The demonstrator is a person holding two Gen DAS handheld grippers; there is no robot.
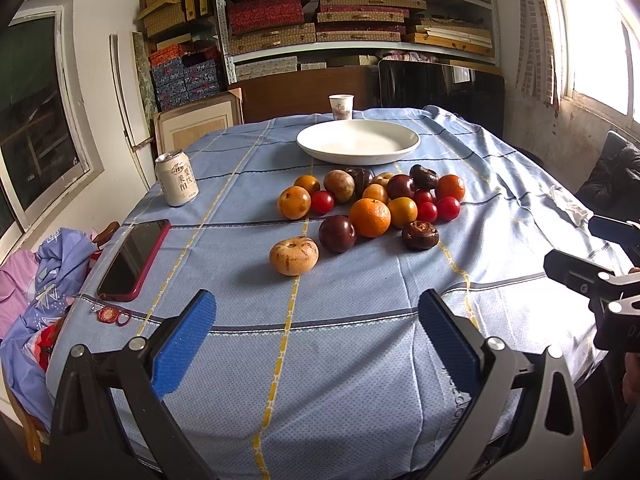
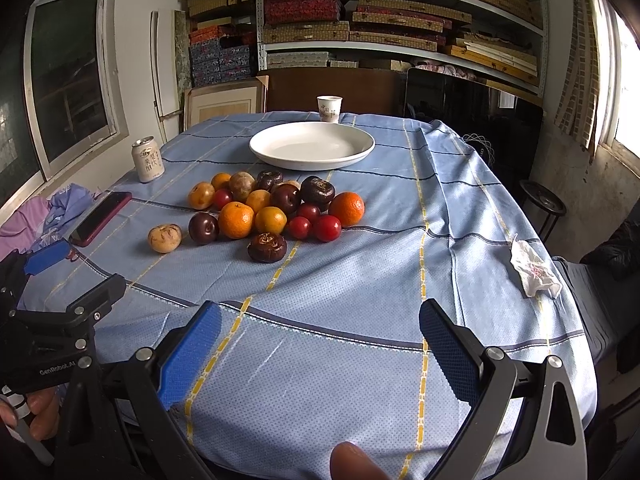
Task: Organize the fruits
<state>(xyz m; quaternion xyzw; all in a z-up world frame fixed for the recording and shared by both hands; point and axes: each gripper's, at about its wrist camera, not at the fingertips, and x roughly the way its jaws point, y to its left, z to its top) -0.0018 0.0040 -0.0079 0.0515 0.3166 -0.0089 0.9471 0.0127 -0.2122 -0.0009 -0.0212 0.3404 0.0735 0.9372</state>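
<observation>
Tan speckled fruit (image 1: 294,255) nearest, before clustered oranges, plums, tomatoes.

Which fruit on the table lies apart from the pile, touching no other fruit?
The pale tan fruit at the pile's near-left edge. A gap of cloth separates it from the dark plum; the others are clustered together.

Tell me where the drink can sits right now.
The drink can stands upright at the table's left edge, beyond the red phone and left of the fruit pile.
</observation>
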